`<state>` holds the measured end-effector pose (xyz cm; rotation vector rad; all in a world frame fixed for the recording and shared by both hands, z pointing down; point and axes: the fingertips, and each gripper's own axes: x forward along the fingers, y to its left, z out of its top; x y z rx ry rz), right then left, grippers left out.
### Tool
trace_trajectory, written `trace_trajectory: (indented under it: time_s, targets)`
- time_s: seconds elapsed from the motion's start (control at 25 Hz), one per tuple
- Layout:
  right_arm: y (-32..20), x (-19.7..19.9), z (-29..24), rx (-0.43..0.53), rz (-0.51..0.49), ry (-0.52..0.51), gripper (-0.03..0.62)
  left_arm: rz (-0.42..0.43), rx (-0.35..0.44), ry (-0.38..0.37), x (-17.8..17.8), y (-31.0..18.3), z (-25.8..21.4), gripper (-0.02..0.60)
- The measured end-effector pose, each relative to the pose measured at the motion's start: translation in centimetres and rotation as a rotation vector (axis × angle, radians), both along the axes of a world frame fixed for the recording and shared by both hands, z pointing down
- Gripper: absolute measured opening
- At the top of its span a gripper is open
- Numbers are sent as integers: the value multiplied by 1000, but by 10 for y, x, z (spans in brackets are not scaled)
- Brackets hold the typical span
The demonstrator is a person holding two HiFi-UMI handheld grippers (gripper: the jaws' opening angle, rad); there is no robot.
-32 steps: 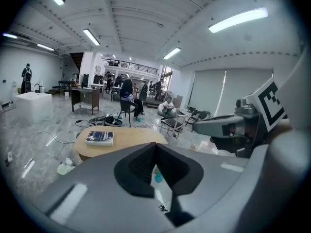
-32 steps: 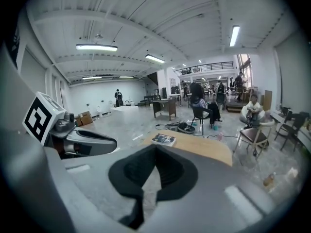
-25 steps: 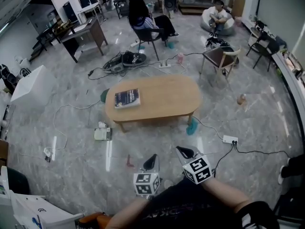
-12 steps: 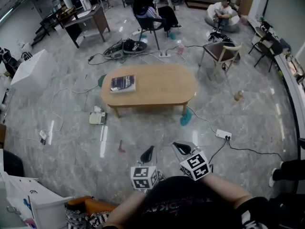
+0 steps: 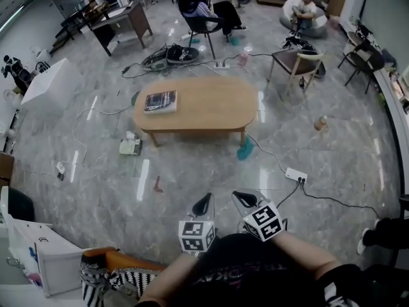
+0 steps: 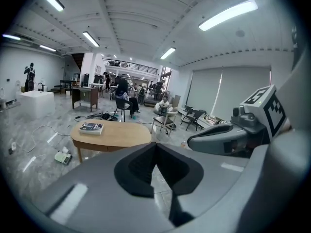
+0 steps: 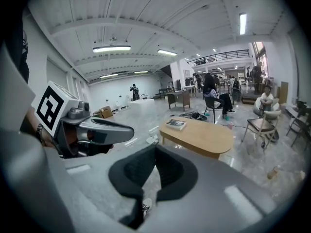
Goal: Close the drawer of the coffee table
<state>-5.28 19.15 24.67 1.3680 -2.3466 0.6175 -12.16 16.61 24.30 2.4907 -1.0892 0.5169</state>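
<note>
Drawer: no drawer front or handle can be made out in any view. Nothing juts from the edges of the bench (image 5: 204, 104) that show, so I cannot tell whether the drawer is open.
Where it is: the bench is the low oval wooden coffee table out on the grey marble floor (image 5: 96, 184). It lies ahead of the person and well apart from both hands.
On the bench: a dark book (image 5: 160, 101) lies near its left end; the rest of the top is bare.
Left tongs (image 5: 203, 204): jaws pressed together with nothing between them, held low in front of the body and aimed toward the bench.
Right tongs (image 5: 245, 200): also fully closed and empty, just beside the left one and pointing the same way.
Contact: neither tool touches the bench or anything else.
Done so far: nothing of the closing itself, as far as the views show.
Left to do: by my reading, get up to the bench, find the side that carries the drawer, set closed tips against its front and push it flush.
In the way: a white power strip (image 5: 296, 174) and its cables lie on the floor to the right.
</note>
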Motion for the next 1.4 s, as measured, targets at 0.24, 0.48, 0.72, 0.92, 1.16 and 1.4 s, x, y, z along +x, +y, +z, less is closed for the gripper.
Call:
trace_trajectory:
  time_s: [0.24, 0.48, 0.72, 0.92, 1.16, 1.4]
  targets:
    - [26, 26, 8, -15, -43, -6, 2, -11, 4, -14, 31, 30, 6, 3]
    - [32, 39, 12, -14, -86, -3, 2, -52, -3, -10, 43, 39, 12, 3]
    - [32, 48, 10, -10, -101, -7, 2, -63, -5, -9, 54, 41, 10, 3]
    - [36, 50, 17, -26, -113, -13, 2, -63, -10, -13, 57, 43, 14, 3]
    - [42, 51, 19, -29, -108, -25, 2, -54, -13, -23, 58, 49, 16, 4]
    - [44, 47, 17, -27, -121, -30, 2, -58, -11, -33, 55, 52, 13, 3]
